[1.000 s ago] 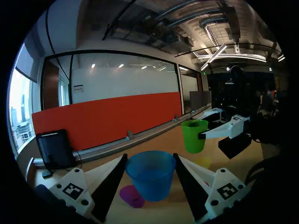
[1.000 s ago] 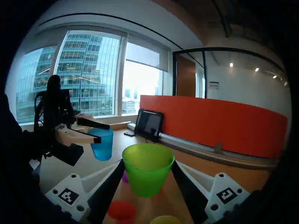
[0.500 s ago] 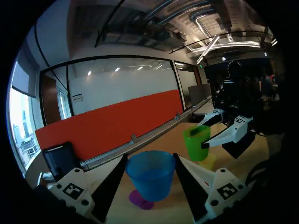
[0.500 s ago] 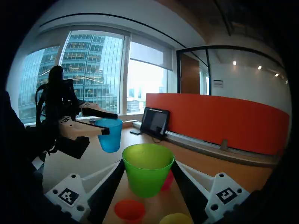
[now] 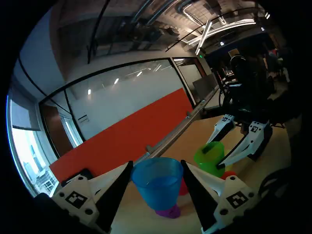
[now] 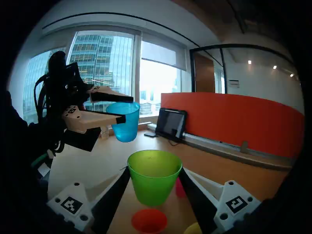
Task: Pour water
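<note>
Risk 1: spill. In the right gripper view the blue cup hangs at centre-left of the frame, above and to the left of the green cup. It is not over the green rim, so a tilt begun here would likely put water on the surface, with a tablet near.

Risk 2: slip. Both cups are smooth and tapered, and either could rotate or slide between the fingers once the load shifts.

Risk 3: neither cup appears to rest on the surface, so either hand drifting could spoil the aim.

Pose: the left hand-held gripper is raised and clamped on the blue cup's sides, with the cup near upright and part full. The right hand-held gripper sits lower, clamped on the green cup, which looks empty. A red cup stands below it, at bottom centre.
</note>
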